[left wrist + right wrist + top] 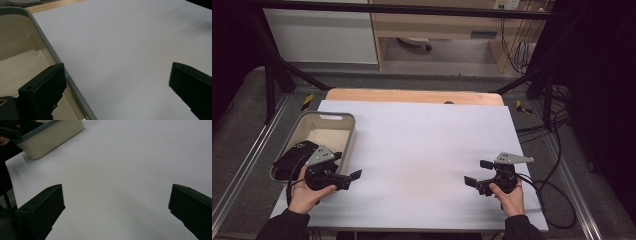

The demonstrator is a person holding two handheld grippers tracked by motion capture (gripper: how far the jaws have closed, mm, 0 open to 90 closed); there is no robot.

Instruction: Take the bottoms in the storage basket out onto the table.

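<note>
trouble looks likeliest at the bin (343,131) rim: the left gripper (353,177) sits just beside its near right wall, and a careless swing toward 9 o'clock could knock or tip the bin, where a dark bundle (294,155) lies at the near end. both grippers have jaws spread wide, holding and touching nothing. the right gripper (473,182) hovers over bare white sheet (422,150), at 4 o'clock.

Left gripper (348,176) jaws wide apart; right gripper (477,174) likewise
</note>
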